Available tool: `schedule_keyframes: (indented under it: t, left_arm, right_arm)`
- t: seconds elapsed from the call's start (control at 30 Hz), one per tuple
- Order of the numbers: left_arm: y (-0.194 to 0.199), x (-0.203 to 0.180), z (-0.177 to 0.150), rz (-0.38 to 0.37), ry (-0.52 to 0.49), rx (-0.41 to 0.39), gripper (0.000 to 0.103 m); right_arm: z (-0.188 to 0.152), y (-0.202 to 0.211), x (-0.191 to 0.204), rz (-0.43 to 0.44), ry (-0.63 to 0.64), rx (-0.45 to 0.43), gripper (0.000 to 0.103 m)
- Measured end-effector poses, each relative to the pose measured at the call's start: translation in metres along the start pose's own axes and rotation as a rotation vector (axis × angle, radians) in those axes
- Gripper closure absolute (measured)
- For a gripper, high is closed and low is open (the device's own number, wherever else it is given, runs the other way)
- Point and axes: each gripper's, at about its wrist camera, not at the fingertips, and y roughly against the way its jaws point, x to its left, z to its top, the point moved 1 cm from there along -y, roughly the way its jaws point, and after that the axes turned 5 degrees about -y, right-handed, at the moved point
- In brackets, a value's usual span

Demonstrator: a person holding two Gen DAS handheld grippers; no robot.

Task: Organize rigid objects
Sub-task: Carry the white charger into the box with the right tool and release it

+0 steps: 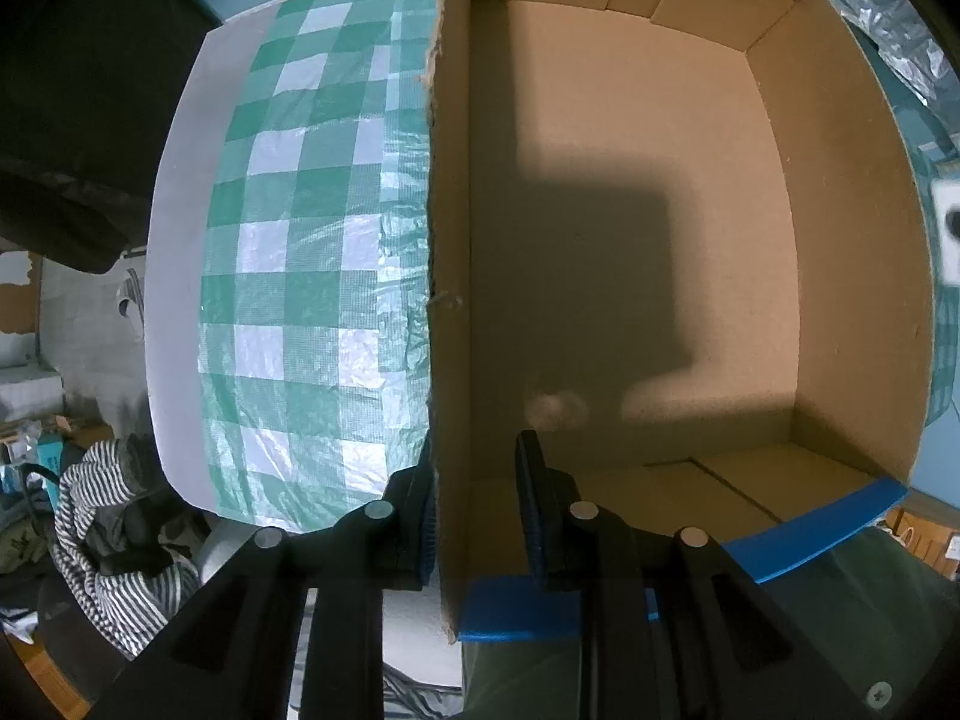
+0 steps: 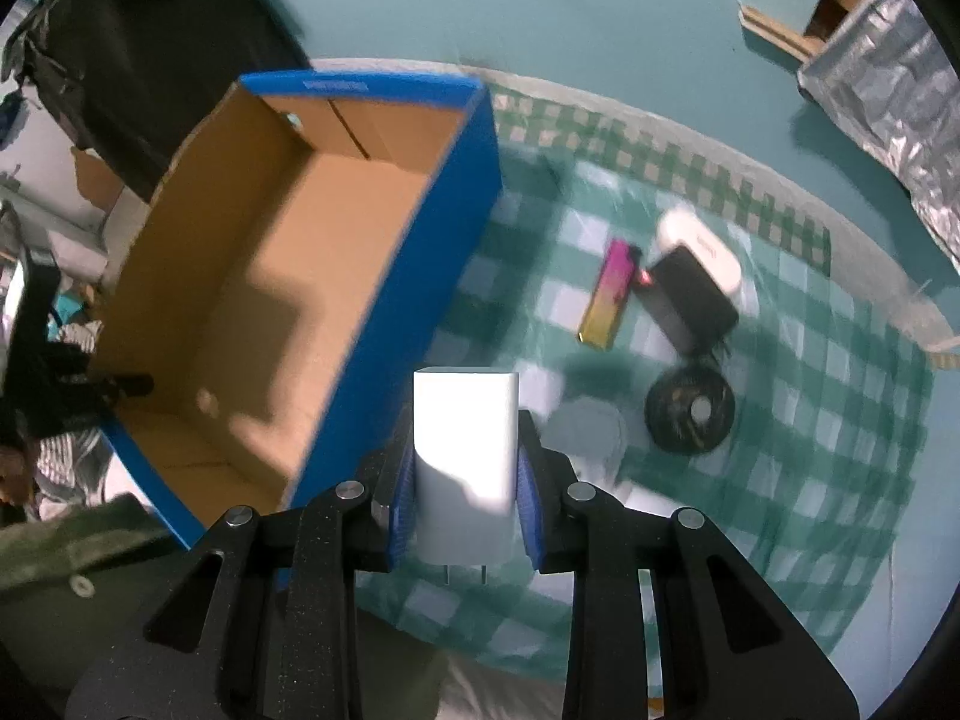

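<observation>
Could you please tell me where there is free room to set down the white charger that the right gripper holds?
The open blue cardboard box has a bare brown floor, wall to wall. The green checked cloth left of the box is bare too. It is crowded around the black charger, pink-yellow lighter and black round disc.

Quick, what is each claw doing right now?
Left claw: closed on the box wall.
Right claw: closed on a white charger.
</observation>
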Motion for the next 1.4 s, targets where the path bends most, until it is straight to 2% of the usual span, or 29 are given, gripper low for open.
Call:
schedule_keyframes:
  t: [0.13, 0.43, 0.77, 1.17, 1.4]
  left_arm:
    - [0.000, 0.002, -0.002, -0.006, -0.001, 0.000, 0.092]
    - [0.000, -0.001, 0.000, -0.012, -0.023, 0.006, 0.094]
    - [-0.001, 0.007, -0.004, -0.041, -0.005, -0.007, 0.095]
    - [-0.001, 0.009, -0.006, -0.038, -0.006, -0.011, 0.096]
    - [0.002, 0.012, -0.003, -0.040, 0.002, -0.022, 0.096]
  right_arm:
    - [0.021, 0.005, 0.011, 0.014, 0.015, -0.011, 0.075]
    - [0.076, 0.004, 0.045, 0.017, 0.096, -0.043, 0.075]
    - [0.125, -0.044, 0.070, -0.001, 0.134, 0.008, 0.075]
    - [0.122, -0.102, 0.076, -0.061, 0.167, 0.113, 0.075]
    - [0.122, -0.104, 0.075, -0.067, 0.158, 0.106, 0.075]
